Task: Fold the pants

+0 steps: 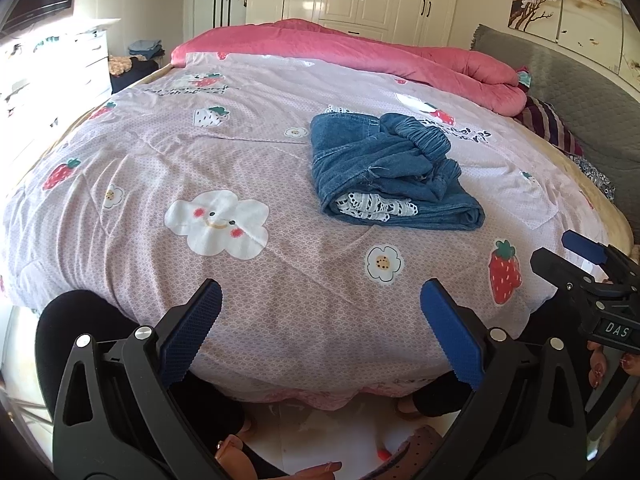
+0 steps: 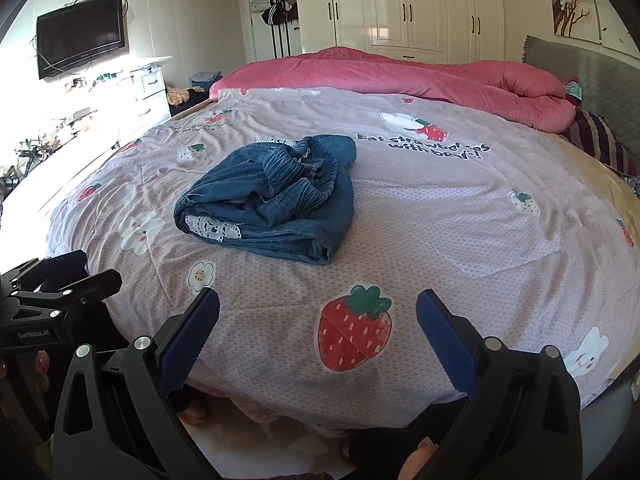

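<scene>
One pair of blue denim pants (image 1: 390, 168) lies bundled in the middle of the bed, and we see it from both wrist cameras. It is folded into a loose, thick packet: the ribbed, gathered elastic waistband (image 1: 416, 136) is heaped on top, a rolled fold runs along the near edge, and a strip of white lace trim (image 1: 376, 206) peeks out from between the layers at the front. The top layers are rumpled rather than flat.

Under the pants spreads a pale pink quilt cover (image 1: 248, 160) printed with red strawberries, white flowers and smiling clouds; it is lightly creased around the bundle. Behind it, a thick pink comforter (image 1: 360, 44) is rolled along the far side of the bed, next to a grey padded headboard (image 1: 560, 80).

We hold our left gripper (image 1: 320, 332) above the near edge of the bed, its blue-padded fingers (image 1: 192, 332) spread wide with nothing between them, well apart from the pants. Our right gripper (image 2: 318, 340) hangs likewise at the near edge, spread wide and empty, over a large printed strawberry. Cream wardrobe doors (image 2: 408, 4) stand at the back of the room.
</scene>
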The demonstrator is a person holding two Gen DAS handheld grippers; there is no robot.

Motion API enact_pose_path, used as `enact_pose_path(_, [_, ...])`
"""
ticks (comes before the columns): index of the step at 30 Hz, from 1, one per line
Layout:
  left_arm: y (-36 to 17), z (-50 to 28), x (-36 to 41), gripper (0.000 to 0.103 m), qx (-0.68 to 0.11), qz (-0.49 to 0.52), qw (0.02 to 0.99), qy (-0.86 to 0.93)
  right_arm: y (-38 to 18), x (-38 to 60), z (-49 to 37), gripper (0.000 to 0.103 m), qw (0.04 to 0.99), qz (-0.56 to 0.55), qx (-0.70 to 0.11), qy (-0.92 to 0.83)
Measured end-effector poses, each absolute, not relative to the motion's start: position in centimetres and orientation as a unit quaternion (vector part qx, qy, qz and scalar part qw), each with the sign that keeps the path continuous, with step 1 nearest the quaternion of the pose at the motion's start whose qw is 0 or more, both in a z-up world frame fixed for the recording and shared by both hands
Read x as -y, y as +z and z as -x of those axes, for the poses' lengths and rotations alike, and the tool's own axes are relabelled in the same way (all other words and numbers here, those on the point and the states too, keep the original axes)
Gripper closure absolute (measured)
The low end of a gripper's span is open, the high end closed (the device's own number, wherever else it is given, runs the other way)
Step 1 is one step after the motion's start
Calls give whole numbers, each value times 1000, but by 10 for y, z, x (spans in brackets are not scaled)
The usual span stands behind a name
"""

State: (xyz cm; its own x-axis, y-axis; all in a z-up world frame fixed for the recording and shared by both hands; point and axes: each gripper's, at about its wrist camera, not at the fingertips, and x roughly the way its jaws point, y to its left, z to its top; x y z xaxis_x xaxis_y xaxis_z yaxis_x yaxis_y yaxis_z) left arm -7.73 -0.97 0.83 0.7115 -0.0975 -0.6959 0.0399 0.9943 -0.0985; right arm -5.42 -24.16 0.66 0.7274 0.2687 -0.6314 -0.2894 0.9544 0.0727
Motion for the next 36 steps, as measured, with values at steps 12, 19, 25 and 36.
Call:
enact_pose_path(12, [7,80,9,9,-379,36,924,-38,6,244,53,5,929,15,-341,146])
enact_pose_path(19, [7,80,10,10,-378,37,924,-40,6,244,54,5,929,14,-340,145])
enact_pose_path(25, [6,81,11,9,-378,34,924,-37,7,245,55,5,930,13,-339,145])
enact_pose_path(36, [6,81,15,9,-380,16,924,-27,6,246,54,5,929,14,-340,142])
